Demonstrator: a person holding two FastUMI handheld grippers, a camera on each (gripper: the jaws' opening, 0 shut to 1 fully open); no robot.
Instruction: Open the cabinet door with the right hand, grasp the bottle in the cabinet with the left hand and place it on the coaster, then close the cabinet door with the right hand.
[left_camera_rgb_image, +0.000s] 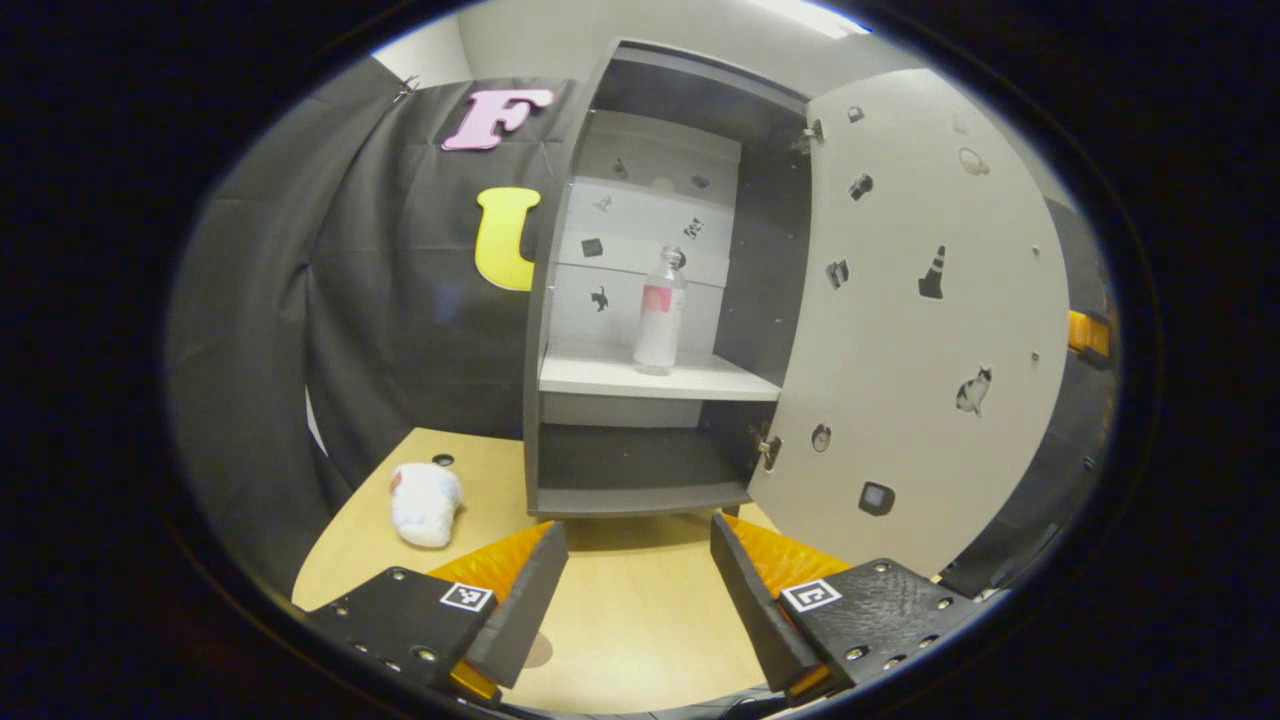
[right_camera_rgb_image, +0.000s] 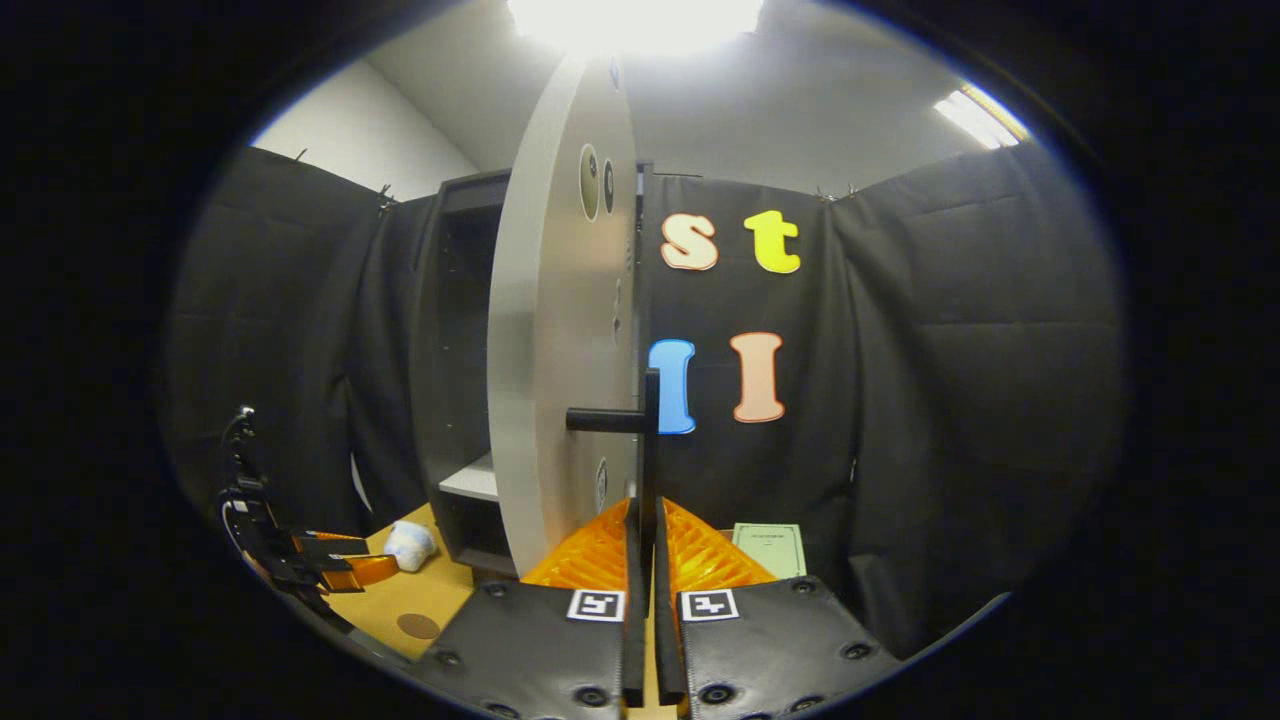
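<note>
Your right gripper (right_camera_rgb_image: 645, 540) has its jaws pinching the door handle (right_camera_rgb_image: 650, 430), with the cabinet door (left_camera_rgb_image: 900, 330) swung wide. Your left gripper (left_camera_rgb_image: 640, 580) hovers with jaws spread over the table (left_camera_rgb_image: 640, 620); the bottle (left_camera_rgb_image: 660, 315) stands upright on the cabinet shelf (left_camera_rgb_image: 600, 378).

Left view faces cabinet (left_camera_rgb_image: 650, 300) interior; right view, perhaps nearer, door (right_camera_rgb_image: 560, 330) edge-on.

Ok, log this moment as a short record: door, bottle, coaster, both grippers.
door: swung wide open
bottle: upright on the cabinet's light shelf, untouched
coaster: small brown disc on the table, bare
left gripper: open, low over the table, facing the cabinet
right gripper: shut on the door handle
other: white bundle on the table left of the cabinet
</note>
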